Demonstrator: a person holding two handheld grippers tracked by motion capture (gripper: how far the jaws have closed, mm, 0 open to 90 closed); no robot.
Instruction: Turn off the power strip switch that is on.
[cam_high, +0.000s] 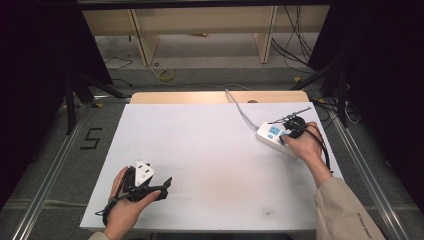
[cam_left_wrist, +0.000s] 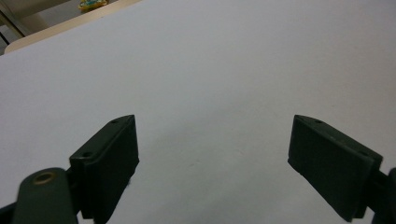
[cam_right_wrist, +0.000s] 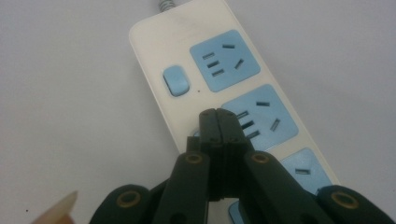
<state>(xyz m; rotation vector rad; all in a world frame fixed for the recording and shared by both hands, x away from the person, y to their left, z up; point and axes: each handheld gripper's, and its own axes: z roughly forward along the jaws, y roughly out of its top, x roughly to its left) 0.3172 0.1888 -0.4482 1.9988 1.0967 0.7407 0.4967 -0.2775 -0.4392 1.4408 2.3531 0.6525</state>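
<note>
Near the front left corner of the white tabletop (cam_high: 210, 150): left claw (cam_high: 167, 181), held in the person's left hand (cam_high: 122, 212), resting low over the sheet, a grey three-cornered plate on top, black jaws pointing toward the right edge. In the left gripper view, jaws spread wide with bare tabletop between them, gripping nothing; left claw (cam_left_wrist: 212, 154) well apart from anything else on the surface.

Across the middle: plain white sheet, faintly smudged toward the front edge.

Toward the right edge, about halfway between front and back: white power strip (cam_high: 271, 136) with pale blue sockets, lying flat and slanted, one end aimed at the back edge. Grey cord (cam_high: 239, 107) running from that end toward the back edge of the tabletop.

Directly over the strip: right claw (cam_high: 286, 136), gripped by the right hand (cam_high: 302, 147), beige sleeve (cam_high: 347, 212) coming in from the front right corner. In the right gripper view, right claw (cam_right_wrist: 217, 113) with both jaws pressed fully together, nothing pinched between them, tips poised at the left rim of the middle blue socket (cam_right_wrist: 259, 117) on the power strip (cam_right_wrist: 154, 46); contact with the surface impossible to judge. Small blue switch (cam_right_wrist: 175, 80) just beyond the tips, beside the socket nearest the cord (cam_right_wrist: 166, 4).
</note>
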